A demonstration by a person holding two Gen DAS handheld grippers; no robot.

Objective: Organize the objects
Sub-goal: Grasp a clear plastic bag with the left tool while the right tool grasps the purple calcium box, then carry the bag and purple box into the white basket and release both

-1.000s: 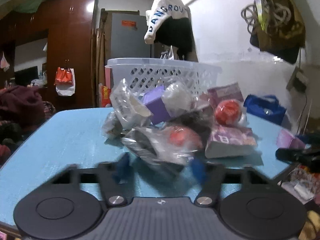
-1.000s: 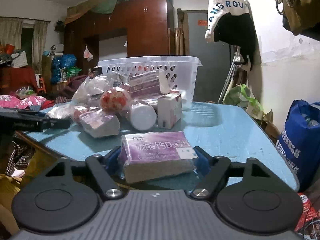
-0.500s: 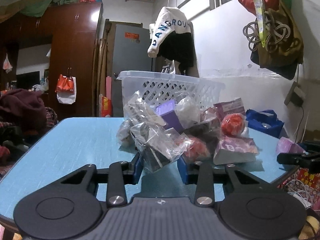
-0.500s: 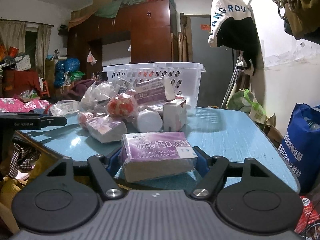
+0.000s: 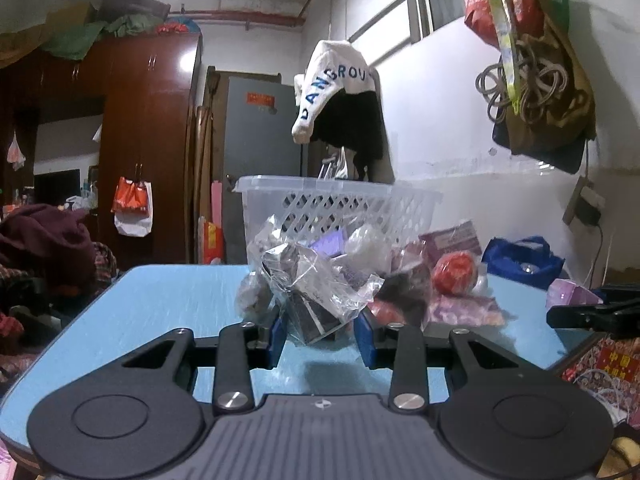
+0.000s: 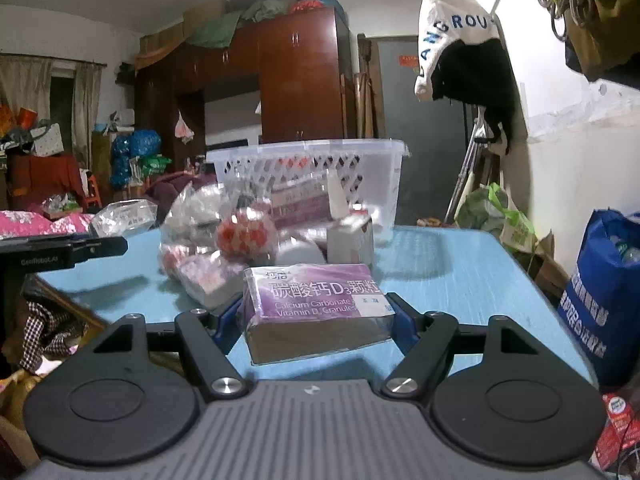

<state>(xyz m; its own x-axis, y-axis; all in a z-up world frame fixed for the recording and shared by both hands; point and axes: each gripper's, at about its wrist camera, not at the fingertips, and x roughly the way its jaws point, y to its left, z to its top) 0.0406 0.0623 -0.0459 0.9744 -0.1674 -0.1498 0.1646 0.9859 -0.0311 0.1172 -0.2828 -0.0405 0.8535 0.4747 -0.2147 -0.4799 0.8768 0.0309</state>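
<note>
Table (image 5: 168, 300): blue top, carries everything you are sorting; bare at its near and left parts, so you have room to work.

Basket (image 5: 340, 204): white lattice plastic, at the far side behind the heap. Judged the destination, which is why the heap sits right against it.

Heap (image 6: 248, 236): loose goods touching one another in front of the basket, bagged items, purple cartons, a red ball (image 5: 456, 272) and a white bottle. Still unsorted, by the look of it.

Box (image 6: 316, 304): purple calcium carton in clear wrap, apart from the heap, at the near edge. Your right gripper (image 6: 312, 320) has it between the blue pads, jaws spread wide and pressing its two ends; held flat, label up, likely ready to carry to the basket.

Bag (image 5: 316, 296): crinkled clear plastic with a dark packet inside, at the heap's near side. Your left gripper (image 5: 320, 336) pinches its lower part, jaws drawn close together. The film is slack, so expect the contents to sag and swing when you lift.

Whether the bag has left the table I cannot tell.
</note>
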